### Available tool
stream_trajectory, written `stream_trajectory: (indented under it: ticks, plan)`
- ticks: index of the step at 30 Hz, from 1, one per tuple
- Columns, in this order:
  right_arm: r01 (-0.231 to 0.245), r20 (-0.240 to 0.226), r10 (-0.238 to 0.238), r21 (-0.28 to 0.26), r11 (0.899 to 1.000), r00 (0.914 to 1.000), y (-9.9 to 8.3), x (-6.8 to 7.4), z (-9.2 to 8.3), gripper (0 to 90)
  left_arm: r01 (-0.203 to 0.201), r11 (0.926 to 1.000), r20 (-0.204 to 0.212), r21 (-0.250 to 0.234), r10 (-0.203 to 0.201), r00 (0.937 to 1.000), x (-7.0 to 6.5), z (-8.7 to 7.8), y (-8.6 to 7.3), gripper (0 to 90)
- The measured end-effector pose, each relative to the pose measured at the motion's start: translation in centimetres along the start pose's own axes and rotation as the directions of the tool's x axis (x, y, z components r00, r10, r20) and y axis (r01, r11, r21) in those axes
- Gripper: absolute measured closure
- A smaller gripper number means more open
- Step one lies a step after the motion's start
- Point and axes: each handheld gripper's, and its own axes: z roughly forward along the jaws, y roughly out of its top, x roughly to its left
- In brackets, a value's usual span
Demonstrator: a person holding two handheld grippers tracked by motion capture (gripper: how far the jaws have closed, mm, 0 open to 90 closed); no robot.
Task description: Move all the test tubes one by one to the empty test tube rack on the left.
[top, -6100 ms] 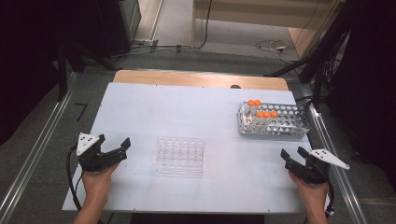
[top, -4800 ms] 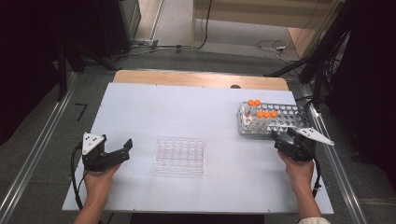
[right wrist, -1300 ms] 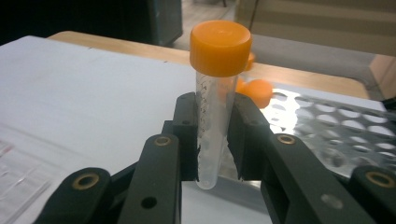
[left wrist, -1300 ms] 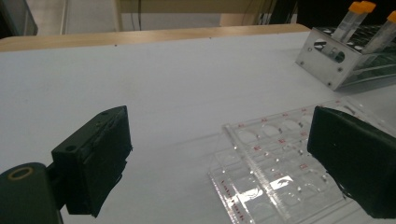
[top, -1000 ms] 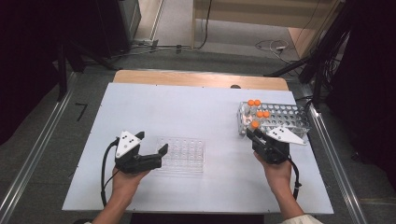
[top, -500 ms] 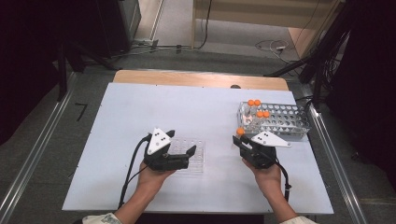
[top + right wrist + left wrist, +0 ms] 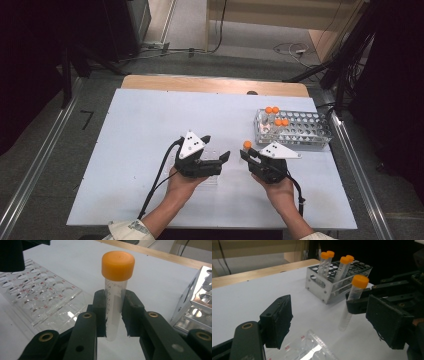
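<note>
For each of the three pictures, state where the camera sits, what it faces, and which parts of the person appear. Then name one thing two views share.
High view: above the person's side, looking forward and down on the pale blue table; both forearms, left claw and right claw.
Left gripper view: rides the left claw, facing the metal rack; its open black jaws.
Right gripper view: rides the right claw, facing the clear plastic rack; jaws clamping.
Shared: the orange-capped clear tube.
</note>
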Motion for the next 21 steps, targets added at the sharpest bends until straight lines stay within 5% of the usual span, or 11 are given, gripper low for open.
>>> stream_trajectory:
  ticks: [7, 21]
  plan:
    - [0.016, -0.024, -0.016, 0.008, 1.000, 0.9996, 0.1, 0.5, 0.2, 71.8, -0.010, 0.9997, 0.059, 0.021, 0.009, 0.9982, -0.9, 1.7, 0.3, 24.1]
    - [0.028, -0.063, -0.026, 0.033, 0.999, 0.9977, 0.0, 1.0, 0.5, 71.8, -0.053, 0.9984, 0.075, 0.021, 0.051, 0.9959, -1.7, 3.5, 0.2, 36.8]
